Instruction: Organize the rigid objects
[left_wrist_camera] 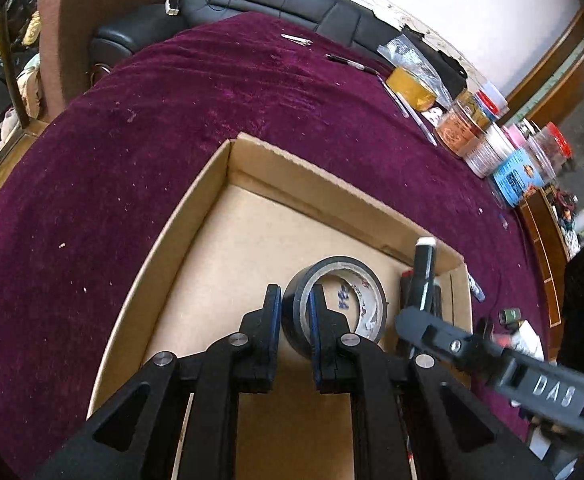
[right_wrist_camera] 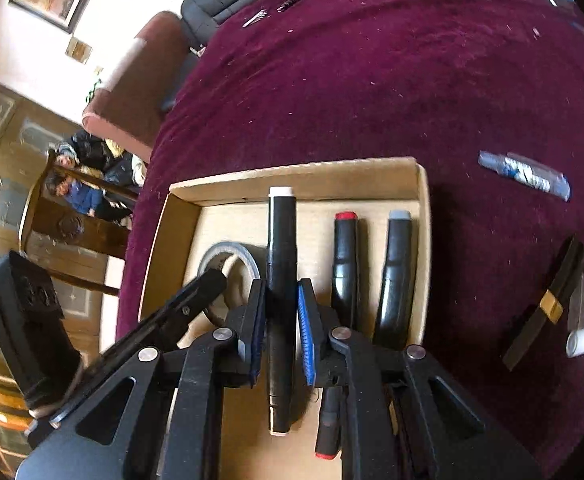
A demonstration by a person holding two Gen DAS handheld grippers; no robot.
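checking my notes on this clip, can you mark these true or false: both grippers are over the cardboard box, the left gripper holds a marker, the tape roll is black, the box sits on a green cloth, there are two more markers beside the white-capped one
1. Both grippers are over the cardboard box. True.
2. The left gripper holds a marker. False: its fingers straddle the wall of the tape roll, one inside and one outside.
3. The tape roll is black. True, with a pale printed core.
4. The box sits on a green cloth. False: the cloth is dark purple.
5. Two more markers lie beside the white-capped marker. True: the red-capped marker and the grey-capped marker lie to its right, while the right gripper brackets the white-capped one.
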